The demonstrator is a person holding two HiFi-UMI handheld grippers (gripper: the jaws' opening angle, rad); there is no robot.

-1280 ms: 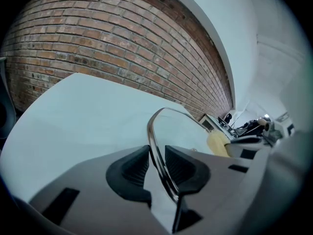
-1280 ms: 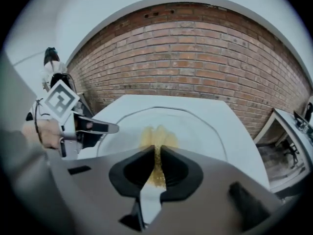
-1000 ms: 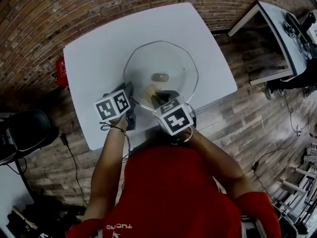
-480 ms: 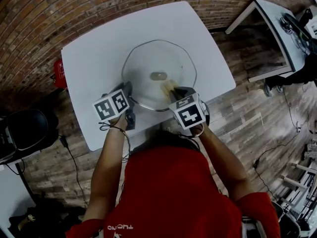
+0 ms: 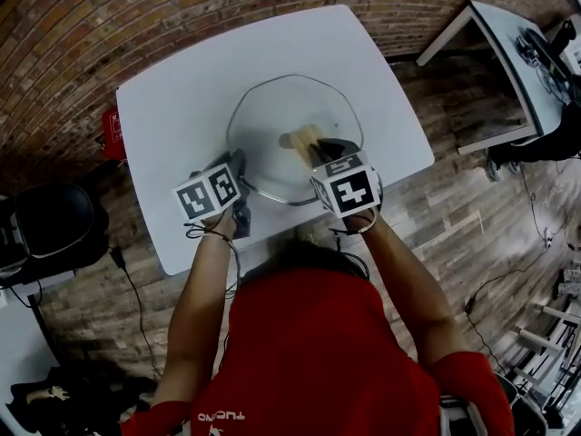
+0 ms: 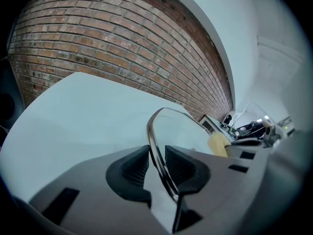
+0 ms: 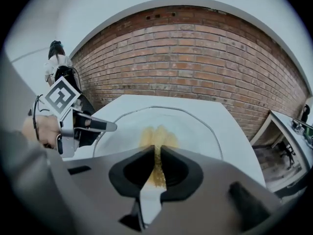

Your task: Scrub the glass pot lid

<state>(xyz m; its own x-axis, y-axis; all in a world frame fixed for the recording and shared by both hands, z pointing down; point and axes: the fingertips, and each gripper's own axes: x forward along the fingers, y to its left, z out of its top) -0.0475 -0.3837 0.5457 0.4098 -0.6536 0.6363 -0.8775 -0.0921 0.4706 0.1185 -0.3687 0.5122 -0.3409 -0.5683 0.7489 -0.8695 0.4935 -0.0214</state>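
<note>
My L hand-held gripper (image 6: 157, 161), jaws partway closed, pinches the near-left rim of the glass pot lid (image 5: 272, 116) on the white surface (image 5: 182, 89). My R hand-held gripper (image 7: 156, 166), jaws nearly together, grips a yellow sponge (image 7: 157, 136) near the lid's centre.

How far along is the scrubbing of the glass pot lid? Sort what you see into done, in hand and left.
Done: the left gripper grips the metal rim, steadying the glass pot lid on the white table. In hand: the right gripper holds a yellow scrubbing pad against the glass near its centre. Left: likely more of the glass; how much is clean cannot be told.
</note>
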